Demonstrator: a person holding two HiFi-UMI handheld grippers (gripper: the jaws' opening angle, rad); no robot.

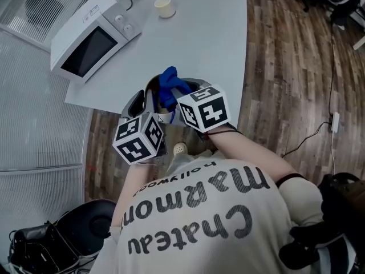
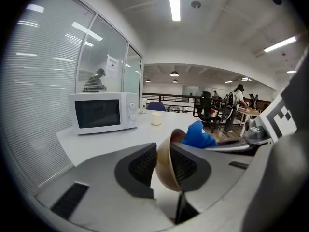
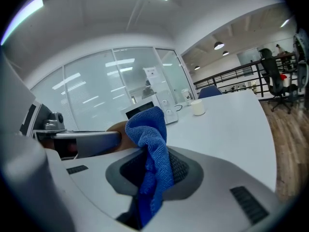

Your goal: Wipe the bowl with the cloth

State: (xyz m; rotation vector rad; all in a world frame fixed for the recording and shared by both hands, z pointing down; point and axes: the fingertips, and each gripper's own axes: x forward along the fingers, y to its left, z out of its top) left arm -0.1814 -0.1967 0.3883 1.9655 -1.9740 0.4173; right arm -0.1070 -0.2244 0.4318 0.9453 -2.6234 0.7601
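Observation:
A tan bowl [image 2: 165, 168] is tipped on its side, and my left gripper [image 2: 163, 164] is shut on its wall, one pad outside and one inside. The blue cloth [image 3: 155, 161] hangs bunched between the pads of my right gripper [image 3: 154, 172], which is shut on it. The cloth's top [image 2: 199, 135] pokes into the bowl's mouth. In the head view both grippers meet over the table's near edge, with the cloth [image 1: 169, 84] sticking up from the bowl [image 1: 149, 89]. The bowl's inside is mostly hidden.
A white microwave [image 1: 91, 36] stands at the back left of the white table [image 1: 217, 50], with a paper cup [image 1: 165, 7] behind it. Wooden floor with a cable [image 1: 308, 136] lies to the right. A black chair [image 1: 85, 224] is at the lower left.

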